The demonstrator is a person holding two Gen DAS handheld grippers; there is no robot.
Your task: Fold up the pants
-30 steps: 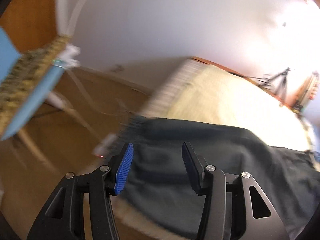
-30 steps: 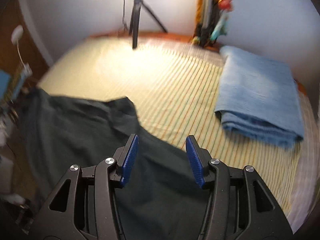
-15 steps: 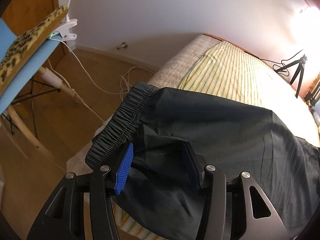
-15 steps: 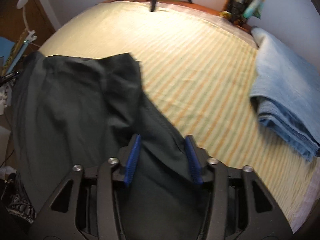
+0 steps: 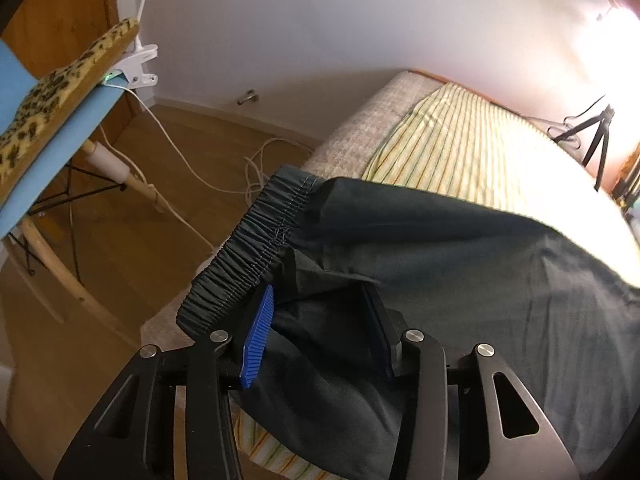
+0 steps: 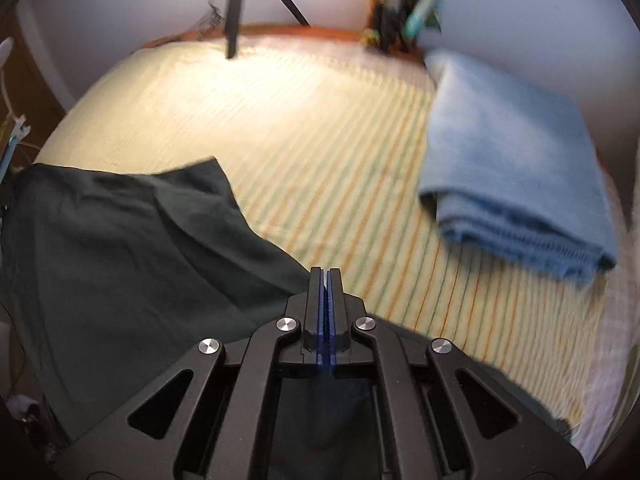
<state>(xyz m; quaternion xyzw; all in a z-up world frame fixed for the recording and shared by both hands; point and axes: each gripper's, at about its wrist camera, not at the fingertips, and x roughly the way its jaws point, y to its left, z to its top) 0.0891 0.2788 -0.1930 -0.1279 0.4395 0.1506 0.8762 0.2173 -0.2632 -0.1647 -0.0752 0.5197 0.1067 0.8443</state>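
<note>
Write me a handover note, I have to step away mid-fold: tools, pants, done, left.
Left tool: jaws closing around the pants just below the waistband; no firm grip yet.
Right tool: shut on the pants' edge.
Pants: spread unfolded on the striped sheet, waistband at the bed's edge.
Done: right grasp.
Left: finish the left grasp, then lift and fold.

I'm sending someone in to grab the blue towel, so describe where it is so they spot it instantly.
Find the bed with the yellow striped sheet. On its right side, away from the dark pants, lies the folded blue towel: the only light blue, fluffy thing on the sheet.
</note>
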